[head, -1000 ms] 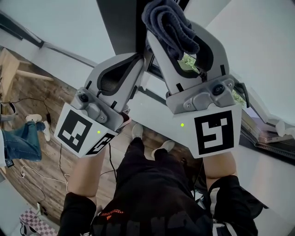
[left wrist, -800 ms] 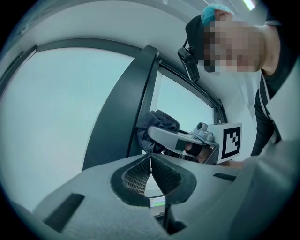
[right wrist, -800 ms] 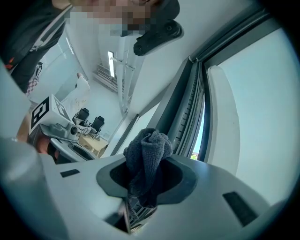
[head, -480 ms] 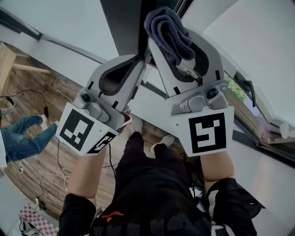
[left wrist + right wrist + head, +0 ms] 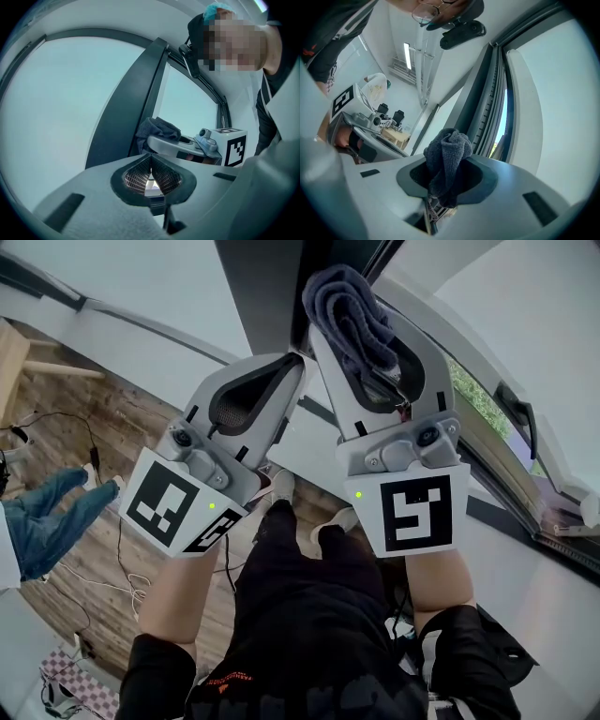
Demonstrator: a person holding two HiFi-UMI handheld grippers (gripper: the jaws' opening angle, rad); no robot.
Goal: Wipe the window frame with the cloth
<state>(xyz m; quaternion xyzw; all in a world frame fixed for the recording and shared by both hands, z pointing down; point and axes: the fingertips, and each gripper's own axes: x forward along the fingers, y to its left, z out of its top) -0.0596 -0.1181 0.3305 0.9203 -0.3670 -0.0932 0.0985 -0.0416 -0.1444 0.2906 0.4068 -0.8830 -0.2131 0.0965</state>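
Closest to me, the right gripper point(image 5: 443, 187) has its jaws clamped down on a bunched dark grey cloth point(image 5: 447, 154). The jaws are held only slightly apart by the wad of fabric, which bulges out past their tips. The left gripper point(image 5: 151, 164) is beside it with its jaws closed tip to tip and nothing between them, only the empty hollow of the ribbed pads.

Both grippers are raised toward the dark upright post of the window frame point(image 5: 262, 287). The cloth sits at the right edge of that post, apparently against it, where the grooved rails of the frame run alongside. The left gripper's tips are just left of the cloth, in front of the post, and I cannot tell whether they touch it.

To the right of the post, green foliage point(image 5: 469, 395) shows through the glass. Below and left of the post there is a wooden floor point(image 5: 66, 427) with thin cables point(image 5: 122, 559) trailing across it. Another person's jeans-clad legs point(image 5: 47, 521) are at the far left. Far from the post, across the room, a wooden desk point(image 5: 396, 136) has dark chairs point(image 5: 389, 115) at it.
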